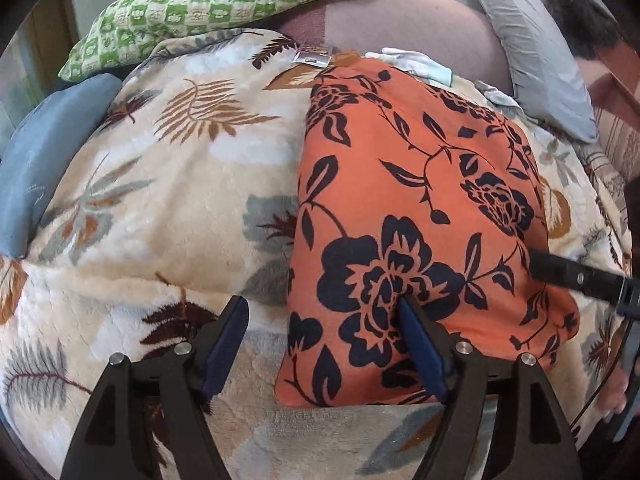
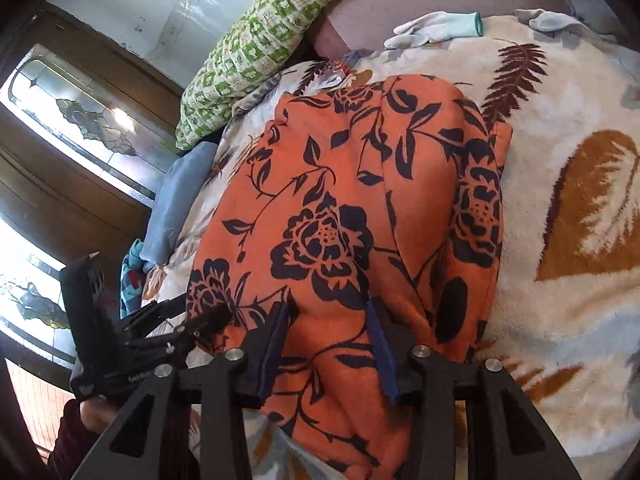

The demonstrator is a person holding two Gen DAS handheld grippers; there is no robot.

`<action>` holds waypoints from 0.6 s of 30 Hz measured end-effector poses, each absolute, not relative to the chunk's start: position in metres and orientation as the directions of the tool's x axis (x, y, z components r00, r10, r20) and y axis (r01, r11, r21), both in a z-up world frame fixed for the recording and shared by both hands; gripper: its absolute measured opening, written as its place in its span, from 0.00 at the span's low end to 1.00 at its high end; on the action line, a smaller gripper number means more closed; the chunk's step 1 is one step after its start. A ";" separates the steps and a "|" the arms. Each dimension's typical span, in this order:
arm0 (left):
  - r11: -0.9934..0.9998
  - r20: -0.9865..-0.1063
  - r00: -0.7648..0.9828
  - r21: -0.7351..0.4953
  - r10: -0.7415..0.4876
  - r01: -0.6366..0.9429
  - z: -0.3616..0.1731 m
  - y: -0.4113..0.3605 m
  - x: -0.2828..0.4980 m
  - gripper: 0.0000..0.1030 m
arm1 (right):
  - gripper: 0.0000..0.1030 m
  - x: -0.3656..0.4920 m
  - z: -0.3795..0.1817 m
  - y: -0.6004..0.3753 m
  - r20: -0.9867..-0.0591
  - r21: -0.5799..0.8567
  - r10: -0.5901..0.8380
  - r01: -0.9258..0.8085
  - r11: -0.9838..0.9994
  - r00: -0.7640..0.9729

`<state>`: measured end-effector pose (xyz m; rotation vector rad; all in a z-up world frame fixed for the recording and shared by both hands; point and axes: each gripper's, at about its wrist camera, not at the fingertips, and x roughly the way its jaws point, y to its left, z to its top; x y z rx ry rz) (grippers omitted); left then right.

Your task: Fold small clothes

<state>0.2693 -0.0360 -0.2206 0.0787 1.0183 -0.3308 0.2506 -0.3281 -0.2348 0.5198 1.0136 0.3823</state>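
The orange floral garment (image 1: 420, 216) lay folded into a compact rectangle on the leaf-print fleece blanket (image 1: 160, 208), apparently needing only smoothing or one more fold, with the left gripper (image 1: 322, 344) gaping wide over its near-left edge and the right gripper (image 2: 328, 344) spread above its near end.

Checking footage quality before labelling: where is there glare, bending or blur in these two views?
Left wrist: even daylight, fisheye bulges the blanket, dark corners, orange garment sharp, gripper fingers close and soft. Right wrist: window at left blows out white, its door frame curves strongly, garment stays well lit; glove near the top rim looks stretched.
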 end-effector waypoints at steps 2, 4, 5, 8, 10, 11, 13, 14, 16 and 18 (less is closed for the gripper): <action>0.950 -0.839 0.499 -0.066 -0.219 0.306 -0.217 -0.038 0.263 0.76 | 0.45 0.239 -0.235 -0.323 -0.711 0.542 0.499 -0.066 0.838 0.496; 0.952 -0.827 0.528 -0.025 -0.192 0.306 -0.210 -0.040 0.254 0.75 | 0.45 0.229 -0.234 -0.314 -0.729 0.484 0.451 -0.079 0.872 0.514; 0.952 -0.821 0.542 -0.006 -0.180 0.307 -0.207 -0.041 0.250 0.75 | 0.45 0.225 -0.234 -0.311 -0.738 0.458 0.429 -0.080 0.885 0.520; 0.953 -0.795 0.589 0.051 -0.142 0.299 -0.190 -0.041 0.232 0.75 | 0.44 0.214 -0.231 -0.302 -0.761 0.390 0.366 -0.072 0.918 0.536; 0.955 -0.779 0.613 0.068 -0.130 0.288 -0.181 -0.036 0.223 0.75 | 0.44 0.204 -0.230 -0.302 -0.772 0.376 0.342 -0.048 0.925 0.536; 0.957 -0.768 0.629 0.079 -0.120 0.279 -0.174 -0.033 0.215 0.75 | 0.44 0.198 -0.231 -0.301 -0.777 0.375 0.330 -0.027 0.926 0.536; 0.960 -0.752 0.649 0.085 -0.115 0.268 -0.163 -0.027 0.204 0.75 | 0.44 0.184 -0.231 -0.302 -0.783 0.368 0.304 0.009 0.930 0.542; 0.962 -0.744 0.659 0.086 -0.111 0.260 -0.156 -0.023 0.197 0.75 | 0.44 0.177 -0.229 -0.301 -0.781 0.358 0.289 0.018 0.934 0.554; 0.965 -0.726 0.679 0.085 -0.110 0.247 -0.144 -0.013 0.184 0.75 | 0.44 0.163 -0.221 -0.297 -0.773 0.344 0.265 0.029 0.939 0.576; 0.969 -0.708 0.697 0.078 -0.112 0.235 -0.134 -0.004 0.170 0.75 | 0.44 0.146 -0.213 -0.293 -0.759 0.356 0.275 0.022 0.934 0.590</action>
